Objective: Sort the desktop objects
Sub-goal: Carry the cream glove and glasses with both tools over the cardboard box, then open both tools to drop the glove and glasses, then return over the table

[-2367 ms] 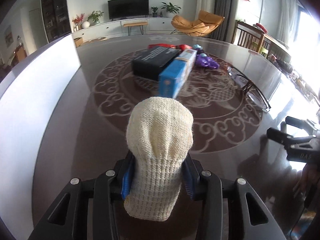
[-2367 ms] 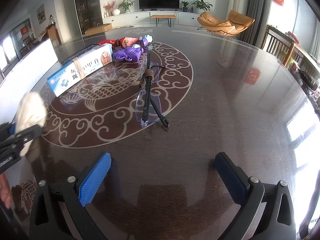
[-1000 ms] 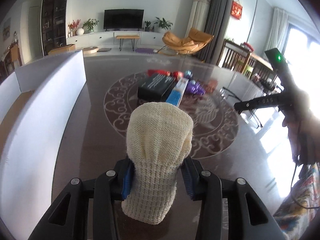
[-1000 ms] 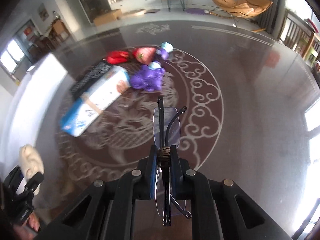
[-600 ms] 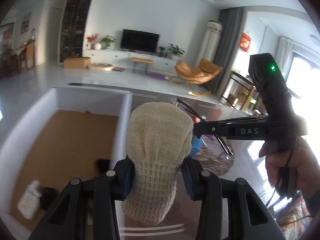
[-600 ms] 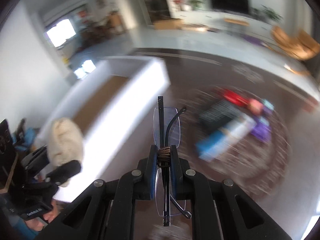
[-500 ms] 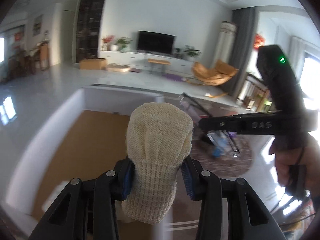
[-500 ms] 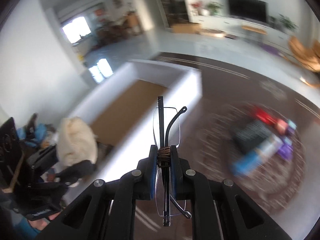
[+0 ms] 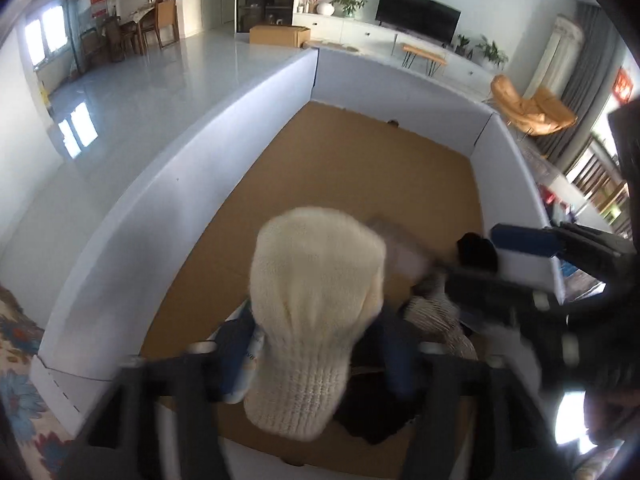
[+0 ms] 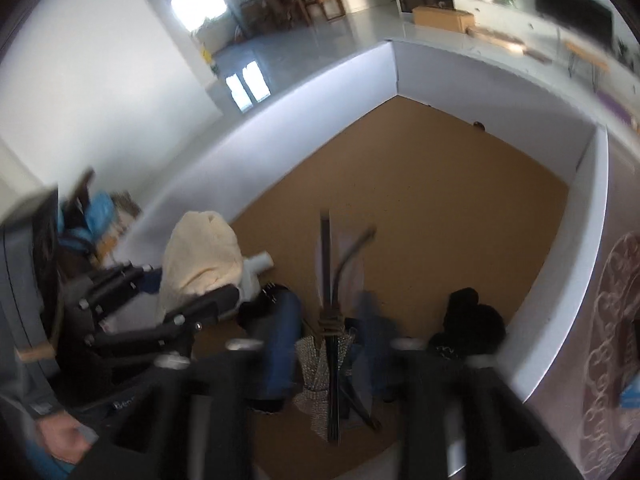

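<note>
Both grippers hang over a white-walled box (image 9: 192, 168) with a brown cardboard floor (image 10: 460, 184). My left gripper (image 9: 312, 356) has its blue pads spread apart beside a cream knitted glove (image 9: 316, 292), which still sits between them; the image is blurred. The glove (image 10: 200, 256) also shows in the right wrist view. My right gripper (image 10: 330, 344) has its pads spread wider than the folded black-framed glasses (image 10: 330, 280), which stand between them above the box floor.
Inside the box lie a black item (image 10: 472, 320), a silvery mesh pouch (image 10: 320, 376), a white tube (image 10: 256, 268) and dark cloth (image 9: 372, 412). The dark patterned table (image 10: 616, 320) lies right of the box. A floral surface (image 9: 16, 344) lies left.
Both grippers moved from the table to above the box and tilted down into it. Both pairs of pads, shut half a second ago, now stand spread apart around the glove and the glasses.
</note>
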`<state>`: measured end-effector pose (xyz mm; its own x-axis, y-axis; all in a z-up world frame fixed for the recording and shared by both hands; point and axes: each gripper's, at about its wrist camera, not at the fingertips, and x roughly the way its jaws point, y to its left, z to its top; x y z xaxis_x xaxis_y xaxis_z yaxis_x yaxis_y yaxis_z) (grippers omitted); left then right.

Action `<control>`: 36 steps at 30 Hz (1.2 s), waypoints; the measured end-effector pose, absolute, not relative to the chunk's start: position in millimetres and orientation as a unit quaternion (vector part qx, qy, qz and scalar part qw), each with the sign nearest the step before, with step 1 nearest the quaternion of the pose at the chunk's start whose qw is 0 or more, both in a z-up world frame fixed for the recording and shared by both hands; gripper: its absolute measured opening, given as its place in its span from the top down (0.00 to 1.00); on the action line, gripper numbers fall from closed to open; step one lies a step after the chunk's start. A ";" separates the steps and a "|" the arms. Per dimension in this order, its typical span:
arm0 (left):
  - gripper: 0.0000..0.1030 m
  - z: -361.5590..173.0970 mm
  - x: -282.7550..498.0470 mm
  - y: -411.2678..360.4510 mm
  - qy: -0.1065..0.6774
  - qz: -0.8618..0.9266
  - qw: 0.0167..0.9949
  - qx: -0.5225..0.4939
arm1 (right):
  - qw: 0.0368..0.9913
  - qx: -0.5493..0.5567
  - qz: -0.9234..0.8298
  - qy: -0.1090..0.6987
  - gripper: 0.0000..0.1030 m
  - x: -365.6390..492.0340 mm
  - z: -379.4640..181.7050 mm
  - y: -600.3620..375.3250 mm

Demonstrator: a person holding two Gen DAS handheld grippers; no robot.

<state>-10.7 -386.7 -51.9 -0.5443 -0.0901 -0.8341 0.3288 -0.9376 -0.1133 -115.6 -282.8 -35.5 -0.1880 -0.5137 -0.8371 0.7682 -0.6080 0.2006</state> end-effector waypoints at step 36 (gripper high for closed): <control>0.00 -24.3 -44.4 -63.6 0.060 -0.912 -0.131 0.385 | 0.030 0.439 -0.897 0.039 0.00 -162.6 -117.8 202.8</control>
